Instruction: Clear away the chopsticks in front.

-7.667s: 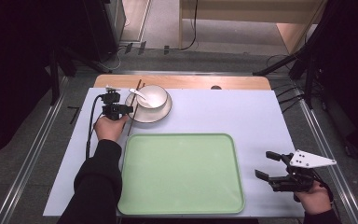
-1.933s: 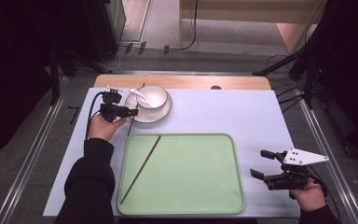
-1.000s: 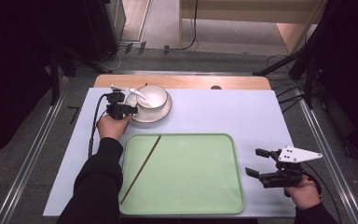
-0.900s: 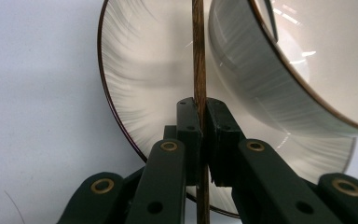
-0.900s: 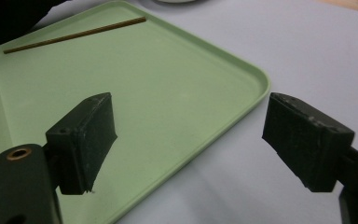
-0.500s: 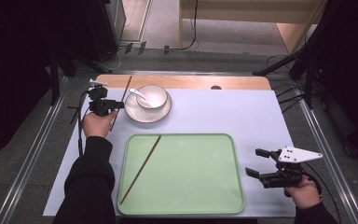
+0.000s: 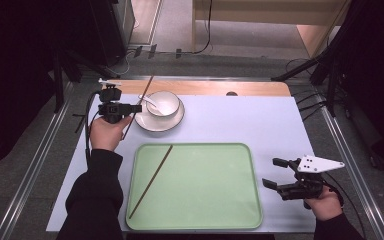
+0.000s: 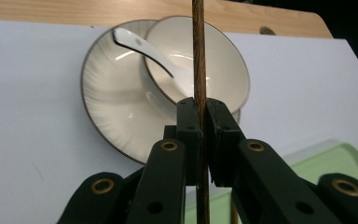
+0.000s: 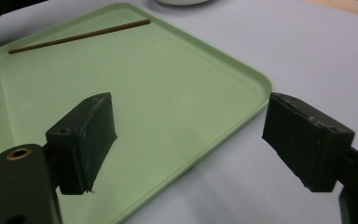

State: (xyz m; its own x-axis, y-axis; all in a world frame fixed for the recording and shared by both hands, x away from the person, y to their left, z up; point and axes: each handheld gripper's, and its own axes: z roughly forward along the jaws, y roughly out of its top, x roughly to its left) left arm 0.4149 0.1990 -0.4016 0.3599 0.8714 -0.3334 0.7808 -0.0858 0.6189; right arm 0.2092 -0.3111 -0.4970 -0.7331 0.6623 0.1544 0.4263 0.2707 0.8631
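Note:
My left gripper (image 7: 131, 107) is shut on a thin brown chopstick (image 7: 147, 85), holding it near its middle, just left of the plate. In the left gripper view the chopstick (image 8: 199, 56) runs straight up between the closed jaws of the left gripper (image 8: 202, 116). Beyond it stands a white bowl (image 8: 214, 60) with a white spoon (image 8: 142, 46) in it, on a white plate (image 8: 107, 107). A second chopstick (image 7: 151, 181) lies slantwise in the green tray (image 7: 205, 195). My right gripper (image 7: 271, 172) is open over the mat, right of the tray, with nothing between its fingers.
A pale blue mat (image 7: 260, 120) covers the table, with a wooden strip (image 7: 205, 87) along the far edge. The right gripper view shows the tray's corner (image 9: 256, 81) between its pads, and the chopstick (image 9: 79, 35) lying at the far end.
A chopstick now lies in the tray. The left gripper went back beside the plate, shut on the second chopstick and lifted it. The right gripper has shifted slightly.

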